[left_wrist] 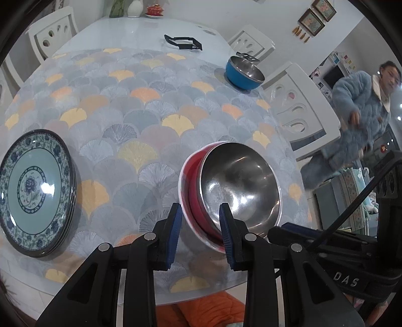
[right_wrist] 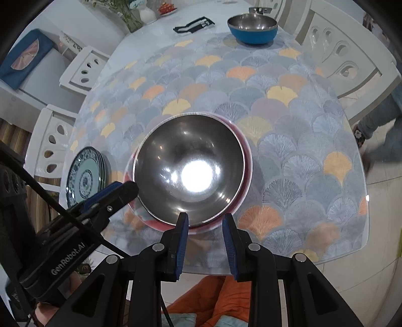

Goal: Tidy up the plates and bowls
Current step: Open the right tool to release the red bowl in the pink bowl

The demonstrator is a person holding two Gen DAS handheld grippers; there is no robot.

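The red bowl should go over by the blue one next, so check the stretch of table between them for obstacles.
Nothing visible stands in the way. Only bare tablecloth lies between the red bowl and the blue bowl. The plates sit off to the left, well clear of that line.

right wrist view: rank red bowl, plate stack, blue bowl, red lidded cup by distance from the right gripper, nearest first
From the right gripper:
1. red bowl, steel-lined, directly ahead at the fingertips.
2. plate stack, left, near the table's edge.
3. blue bowl, far side, slightly right.
4. red lidded cup, beyond the patterned mat, at the table's far end, left of centre.
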